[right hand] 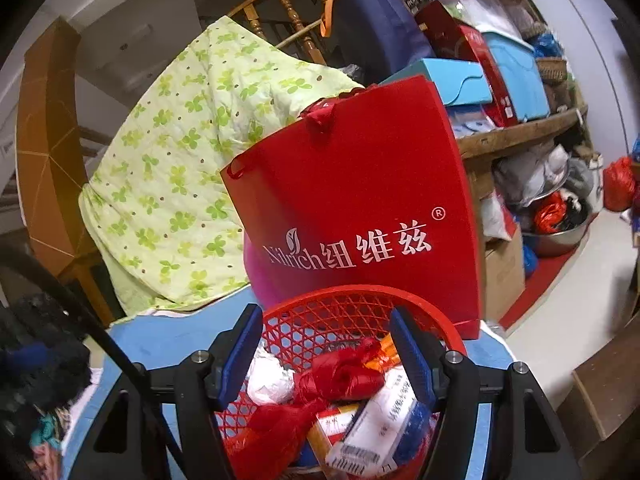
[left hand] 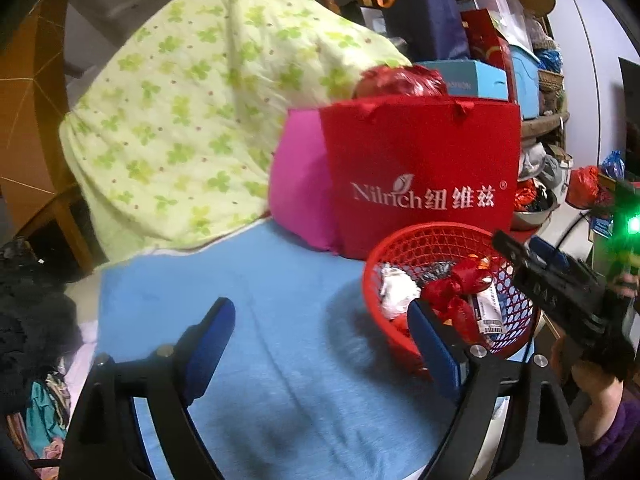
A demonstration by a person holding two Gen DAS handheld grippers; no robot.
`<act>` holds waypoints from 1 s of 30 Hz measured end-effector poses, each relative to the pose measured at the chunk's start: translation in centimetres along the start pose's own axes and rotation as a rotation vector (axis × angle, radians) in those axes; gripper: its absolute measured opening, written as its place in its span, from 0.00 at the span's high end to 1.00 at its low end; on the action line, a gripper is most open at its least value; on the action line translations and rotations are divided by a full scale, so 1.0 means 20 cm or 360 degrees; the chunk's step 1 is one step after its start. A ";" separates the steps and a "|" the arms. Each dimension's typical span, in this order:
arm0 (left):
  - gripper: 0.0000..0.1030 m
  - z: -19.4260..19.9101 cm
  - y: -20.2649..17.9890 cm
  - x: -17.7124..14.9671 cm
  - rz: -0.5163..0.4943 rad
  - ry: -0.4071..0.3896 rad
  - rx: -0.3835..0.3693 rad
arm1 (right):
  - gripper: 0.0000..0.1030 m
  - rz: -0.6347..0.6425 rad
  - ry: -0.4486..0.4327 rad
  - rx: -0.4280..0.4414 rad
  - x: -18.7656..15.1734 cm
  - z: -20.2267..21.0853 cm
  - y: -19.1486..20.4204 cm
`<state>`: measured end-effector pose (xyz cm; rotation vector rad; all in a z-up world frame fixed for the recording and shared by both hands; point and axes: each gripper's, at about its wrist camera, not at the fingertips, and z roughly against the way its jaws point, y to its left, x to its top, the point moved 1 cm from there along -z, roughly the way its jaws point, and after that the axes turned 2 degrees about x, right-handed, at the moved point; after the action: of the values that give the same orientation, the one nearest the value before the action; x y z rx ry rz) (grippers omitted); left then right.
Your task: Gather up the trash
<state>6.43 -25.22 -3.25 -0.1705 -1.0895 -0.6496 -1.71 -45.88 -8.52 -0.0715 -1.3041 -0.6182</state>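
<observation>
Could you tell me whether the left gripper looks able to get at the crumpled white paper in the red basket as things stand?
Probably yes: the left gripper is open and empty, and the white paper lies uncovered atop the red basket.

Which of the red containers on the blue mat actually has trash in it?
The red mesh basket, low and round, holding a crumpled white paper and wrappers. The tall red Nilrich gift bag behind it stands upright, contents unseen.

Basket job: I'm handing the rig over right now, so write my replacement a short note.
Left gripper: open, empty, above the blue sheet, left of the basket.
Right gripper: open, nothing gripped, over the basket.
Basket stands on the sheet before the red bag.
Done: white wad, red plastic and packets are in it.
Left: no loose trash shows on the sheet; check beyond these views.
</observation>
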 end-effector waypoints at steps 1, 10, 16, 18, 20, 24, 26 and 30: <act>0.13 0.02 0.02 0.00 0.0006 -0.0005 0.0008 | 0.32 0.0010 0.0009 -0.0019 -0.02 0.03 0.01; 0.09 0.21 0.18 -0.04 0.0094 -0.0049 0.0069 | 0.30 0.0204 0.0081 -0.0068 -0.05 0.34 0.18; 0.04 0.36 0.25 -0.06 0.0123 -0.0096 0.0144 | 0.18 0.0304 0.0004 -0.0010 0.08 0.61 0.38; 0.03 0.41 0.27 -0.07 0.0137 -0.0116 0.0155 | 0.17 0.0336 0.0006 -0.0005 0.10 0.68 0.43; 0.02 0.46 0.29 -0.07 0.0141 -0.0129 0.0171 | 0.16 0.0345 0.0022 0.0013 0.12 0.72 0.47; 0.02 0.55 0.30 -0.08 0.0135 -0.0143 0.0204 | 0.16 0.0374 0.0067 0.0005 0.11 0.81 0.53; 0.02 0.60 0.31 -0.09 0.0127 -0.0158 0.0231 | 0.16 0.0386 0.0090 0.0009 0.10 0.83 0.54; 0.01 0.68 0.33 -0.10 0.0145 -0.0172 0.0261 | 0.16 0.0376 0.0130 0.0041 0.09 0.88 0.57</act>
<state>-0.80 -13.18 2.69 -0.1140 -1.2264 -0.4713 -11.66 -30.26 1.44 -0.1747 -1.2031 -0.3984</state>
